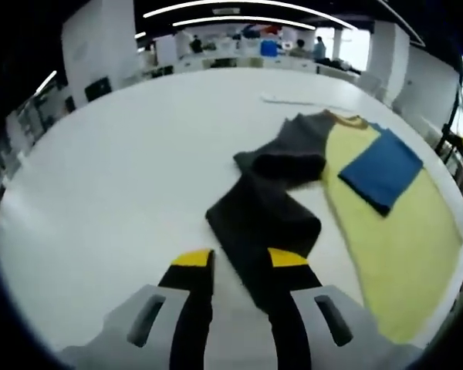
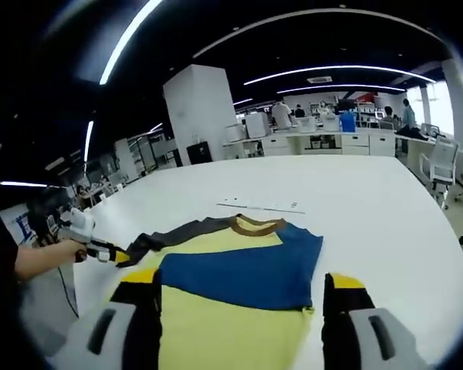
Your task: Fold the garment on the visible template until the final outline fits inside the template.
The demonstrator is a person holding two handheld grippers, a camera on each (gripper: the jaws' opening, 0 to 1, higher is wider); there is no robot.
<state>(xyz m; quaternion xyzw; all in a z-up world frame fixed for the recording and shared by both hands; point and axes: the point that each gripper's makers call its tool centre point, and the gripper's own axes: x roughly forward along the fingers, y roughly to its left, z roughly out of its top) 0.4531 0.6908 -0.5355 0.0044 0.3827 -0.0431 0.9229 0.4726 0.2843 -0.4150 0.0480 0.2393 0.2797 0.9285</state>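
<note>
L gripper pinches the dark sleeve of a yellow-and-blue shirt spread on a white table. R gripper hovers over the shirt's body, jaws wide apart, holding nothing.

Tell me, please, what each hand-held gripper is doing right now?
Left hand-held gripper: jaws closed on the dark grey sleeve of the shirt.
Right hand-held gripper: open, holding nothing, jaws spread above the yellow and blue shirt.
</note>
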